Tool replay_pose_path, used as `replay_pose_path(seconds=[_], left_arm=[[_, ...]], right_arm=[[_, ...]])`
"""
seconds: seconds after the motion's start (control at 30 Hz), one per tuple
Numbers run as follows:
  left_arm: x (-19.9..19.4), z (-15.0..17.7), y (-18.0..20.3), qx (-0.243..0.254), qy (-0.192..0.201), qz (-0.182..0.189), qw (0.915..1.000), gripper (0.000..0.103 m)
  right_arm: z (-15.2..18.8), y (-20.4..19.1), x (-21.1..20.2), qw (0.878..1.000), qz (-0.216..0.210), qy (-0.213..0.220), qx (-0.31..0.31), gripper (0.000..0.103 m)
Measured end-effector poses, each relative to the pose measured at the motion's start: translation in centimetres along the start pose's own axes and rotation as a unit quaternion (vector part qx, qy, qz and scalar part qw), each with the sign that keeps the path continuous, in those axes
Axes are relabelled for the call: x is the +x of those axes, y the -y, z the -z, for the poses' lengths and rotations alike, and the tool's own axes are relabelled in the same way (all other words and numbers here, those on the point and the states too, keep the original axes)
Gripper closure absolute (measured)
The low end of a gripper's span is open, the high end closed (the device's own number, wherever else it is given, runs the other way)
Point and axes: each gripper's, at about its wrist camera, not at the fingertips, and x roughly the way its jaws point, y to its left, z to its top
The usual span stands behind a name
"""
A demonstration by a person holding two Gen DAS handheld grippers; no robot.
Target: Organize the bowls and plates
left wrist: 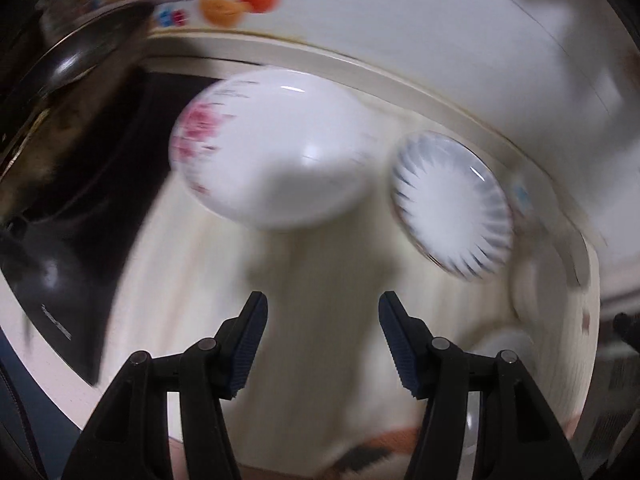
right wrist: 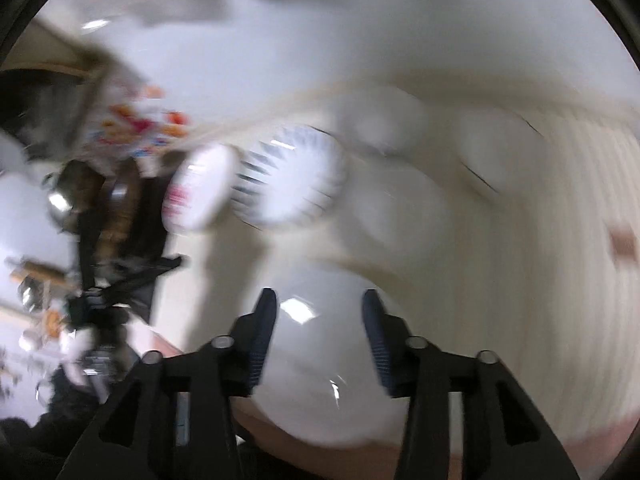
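1. Left wrist view: the left gripper (left wrist: 323, 306) stands with its jaws apart and nothing between them, over a cream ribbed table (left wrist: 200, 280). Ahead of the jaws and slightly toward the left finger lies a white plate with red flowers (left wrist: 272, 148); just beside it, ahead of the right finger, sits a bowl with dark rays (left wrist: 454, 208) — the two look close, contact unclear through blur.

2. Right wrist view: the right gripper (right wrist: 320, 304) has its jaws released; a plain white plate (right wrist: 320, 360) shows beneath and between them, not pinched. Far ahead, toward the left finger, the rayed bowl (right wrist: 288, 176) and flowered plate (right wrist: 198, 188) sit side by side.
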Motion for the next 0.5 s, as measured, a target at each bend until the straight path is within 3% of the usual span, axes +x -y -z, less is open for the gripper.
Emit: replay_pose_path(seconds=[0.07, 0.17, 0.3, 0.5], left_arm=[[0.8, -1.1, -1.4, -0.015, 0.001, -0.013, 0.9998, 0.047], [2.5, -3.0, -3.8, -0.034, -0.001, -0.03, 0.9989, 0.047], [4.3, -4.6, -6.1, -0.059, -0.007, -0.035, 0.9976, 0.047], [6.6, -6.3, -7.4, -0.076, -0.017, -0.029, 0.9965, 0.047]], right_arm=[[-3.8, -3.3, 4.0, 0.999, -0.003, -0.003, -0.042, 0.054], [-8.8, -6.8, 11.1, 0.997, -0.026, -0.032, -0.064, 0.054], [-14.1, -10.6, 20.2, 0.994, -0.025, -0.063, -0.091, 0.054], [-18.2, -12.9, 29.0, 0.988, -0.021, -0.094, -0.117, 0.059]])
